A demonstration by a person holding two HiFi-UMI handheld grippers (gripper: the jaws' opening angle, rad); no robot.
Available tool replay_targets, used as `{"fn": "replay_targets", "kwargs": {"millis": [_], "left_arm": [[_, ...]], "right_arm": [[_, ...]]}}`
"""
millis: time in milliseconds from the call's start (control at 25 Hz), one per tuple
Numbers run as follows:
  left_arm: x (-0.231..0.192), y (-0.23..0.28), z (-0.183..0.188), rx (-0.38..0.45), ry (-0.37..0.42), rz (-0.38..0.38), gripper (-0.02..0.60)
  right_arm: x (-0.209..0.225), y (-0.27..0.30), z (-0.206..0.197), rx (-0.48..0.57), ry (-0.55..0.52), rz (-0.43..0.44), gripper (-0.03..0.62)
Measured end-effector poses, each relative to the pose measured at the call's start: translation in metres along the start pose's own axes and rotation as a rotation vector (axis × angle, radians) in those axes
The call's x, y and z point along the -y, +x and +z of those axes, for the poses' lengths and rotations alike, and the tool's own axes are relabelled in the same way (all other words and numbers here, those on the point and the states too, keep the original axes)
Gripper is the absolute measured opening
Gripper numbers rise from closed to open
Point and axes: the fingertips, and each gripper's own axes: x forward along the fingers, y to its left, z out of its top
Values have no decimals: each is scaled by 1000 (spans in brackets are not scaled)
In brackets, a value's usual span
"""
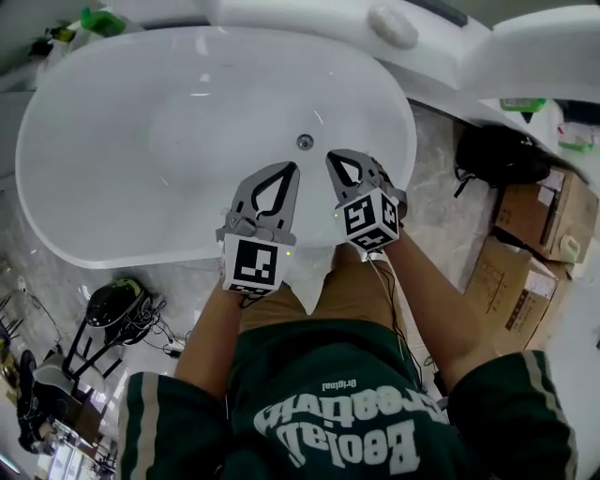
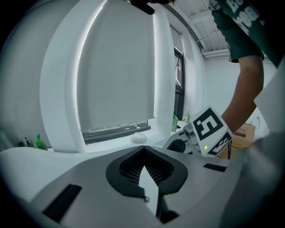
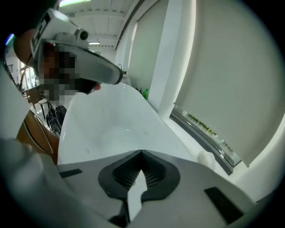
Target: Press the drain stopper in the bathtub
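A white oval bathtub (image 1: 112, 141) lies below me in the head view. Its small round metal drain stopper (image 1: 305, 142) sits in the tub floor near the right end. My left gripper (image 1: 292, 168) hovers over the tub's near rim, its tip just short of the stopper, jaws together and empty. My right gripper (image 1: 331, 156) is beside it to the right, also shut on nothing, tip a little right of the stopper. In the left gripper view the left gripper (image 2: 144, 149) points at a window blind, with the right gripper's marker cube (image 2: 207, 129) alongside. The right gripper view shows the right gripper (image 3: 141, 152) over the bathtub (image 3: 107, 127).
Cardboard boxes (image 1: 544, 216) and a black bag (image 1: 502, 155) sit on the floor right of the tub. A black stand with cables (image 1: 112, 305) is at lower left. A green bottle (image 1: 98, 21) stands behind the tub. Another white fixture (image 1: 548, 42) is at top right.
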Motion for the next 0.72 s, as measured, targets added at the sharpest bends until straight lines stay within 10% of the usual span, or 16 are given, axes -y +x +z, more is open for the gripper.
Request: {"fn": "replay_targets", "kwargs": {"millis": [720], "left_arm": [[45, -55, 144, 156, 29, -88, 6]], "right_arm": [[49, -211, 160, 518, 270, -51, 9]]}}
